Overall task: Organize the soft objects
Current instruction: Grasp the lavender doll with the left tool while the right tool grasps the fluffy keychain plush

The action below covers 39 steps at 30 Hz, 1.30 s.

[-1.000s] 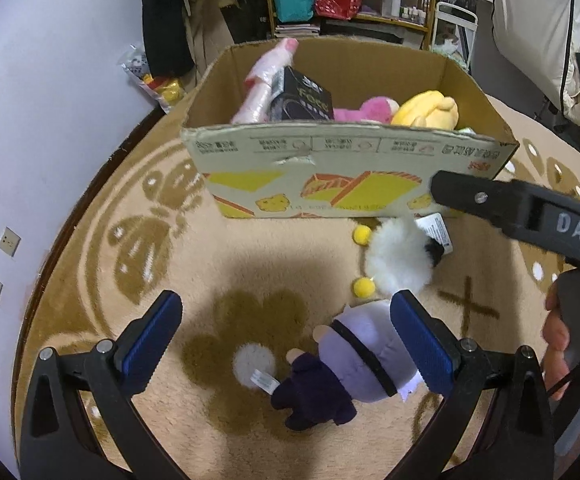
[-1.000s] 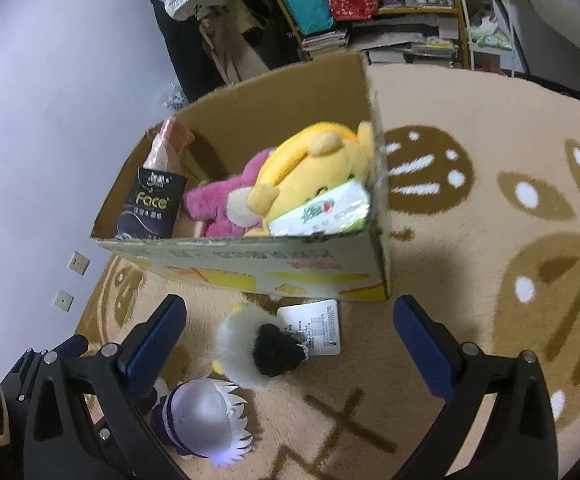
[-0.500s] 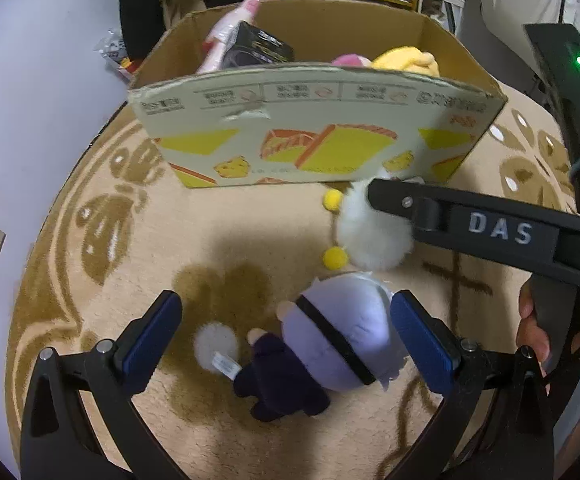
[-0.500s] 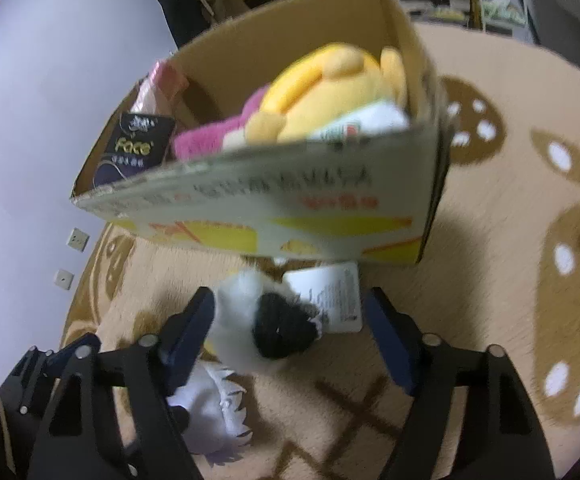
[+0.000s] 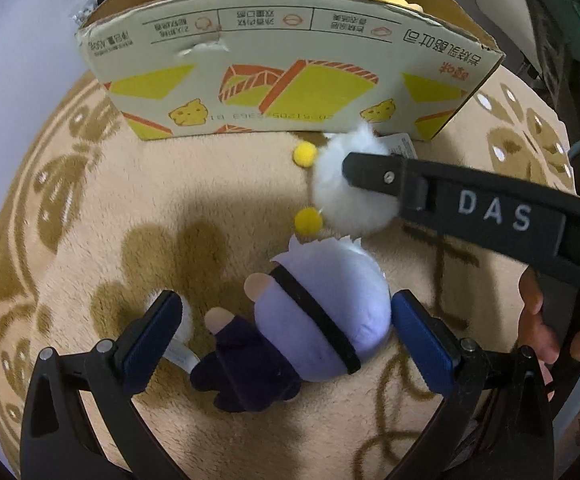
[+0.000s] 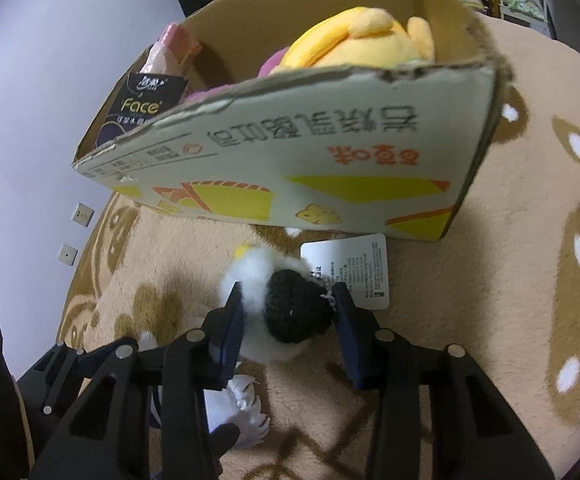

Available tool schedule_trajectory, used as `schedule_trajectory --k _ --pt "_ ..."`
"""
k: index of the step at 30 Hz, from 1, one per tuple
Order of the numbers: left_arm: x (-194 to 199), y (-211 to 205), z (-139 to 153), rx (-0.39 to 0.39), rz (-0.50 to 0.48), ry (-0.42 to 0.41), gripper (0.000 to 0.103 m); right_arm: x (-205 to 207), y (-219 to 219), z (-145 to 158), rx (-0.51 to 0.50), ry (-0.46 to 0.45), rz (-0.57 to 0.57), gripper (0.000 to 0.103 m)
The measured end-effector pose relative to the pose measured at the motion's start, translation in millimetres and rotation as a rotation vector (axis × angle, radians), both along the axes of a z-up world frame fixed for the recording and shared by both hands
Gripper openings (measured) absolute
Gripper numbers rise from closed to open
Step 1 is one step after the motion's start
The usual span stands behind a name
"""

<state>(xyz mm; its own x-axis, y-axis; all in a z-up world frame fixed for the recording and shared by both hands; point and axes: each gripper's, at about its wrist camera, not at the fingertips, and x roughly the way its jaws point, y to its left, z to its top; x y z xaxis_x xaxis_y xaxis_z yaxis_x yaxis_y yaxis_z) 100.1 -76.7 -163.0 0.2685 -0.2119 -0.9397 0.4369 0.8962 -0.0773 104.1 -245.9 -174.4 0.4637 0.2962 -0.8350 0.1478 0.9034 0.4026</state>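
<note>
A white fluffy plush (image 6: 257,276) with a black patch and yellow pompoms lies on the rug in front of the cardboard box (image 6: 310,160). My right gripper (image 6: 287,296) is closing on it, and both pads press into its fur. In the left wrist view one of its fingers (image 5: 370,168) crosses the same plush (image 5: 350,208). A doll (image 5: 322,320) with a lavender head, a black band and a dark purple body lies between the pads of my left gripper (image 5: 285,304). That gripper is open and does not touch the doll.
The box holds a yellow plush (image 6: 354,40), a pink plush and a dark tissue pack (image 6: 145,100). A paper tag (image 6: 350,272) lies beside the fluffy plush. A hand (image 5: 534,320) holds the right gripper. The round beige rug (image 5: 149,200) meets a wall on the left.
Both grippers sank toward the toys and tipped further down. The right jaws went from wide apart to narrow around the white fluffy plush. The left jaws stayed open around the doll.
</note>
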Motion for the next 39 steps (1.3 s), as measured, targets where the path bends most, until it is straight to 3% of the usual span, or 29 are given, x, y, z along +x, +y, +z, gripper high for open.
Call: schedule_trajectory --k 2,7,19,27,31,39 --pt "1.0 1.7 1.6 -0.019 0.006 0.010 0.103 -0.4 -2.8 2.8 0.011 -0.010 -0.009 0.035" --pt "0.7 2.8 1.0 -0.043 0.002 0.036 0.103 1.3 -1.9 3.9 0.001 -0.003 -0.005 0.033" --pt "-7.2 -10.7 -20.9 0.162 -0.042 -0.009 0.103 -1.0 -6.1 1.9 0.006 0.015 -0.014 0.032" --pt "-6.7 -6.4 -17.5 0.147 -0.033 -0.047 0.102 0.1 -6.1 -12.8 0.086 0.060 -0.010 0.038" --pt "-11.0 -8.1 -15.9 0.112 -0.043 -0.041 0.089 0.1 4.0 -11.6 0.022 0.041 0.010 0.036" --pt "-19.6 -17.7 -6.5 0.126 -0.041 -0.100 0.077 -5.3 -2.9 -3.2 0.005 0.016 -0.010 0.033"
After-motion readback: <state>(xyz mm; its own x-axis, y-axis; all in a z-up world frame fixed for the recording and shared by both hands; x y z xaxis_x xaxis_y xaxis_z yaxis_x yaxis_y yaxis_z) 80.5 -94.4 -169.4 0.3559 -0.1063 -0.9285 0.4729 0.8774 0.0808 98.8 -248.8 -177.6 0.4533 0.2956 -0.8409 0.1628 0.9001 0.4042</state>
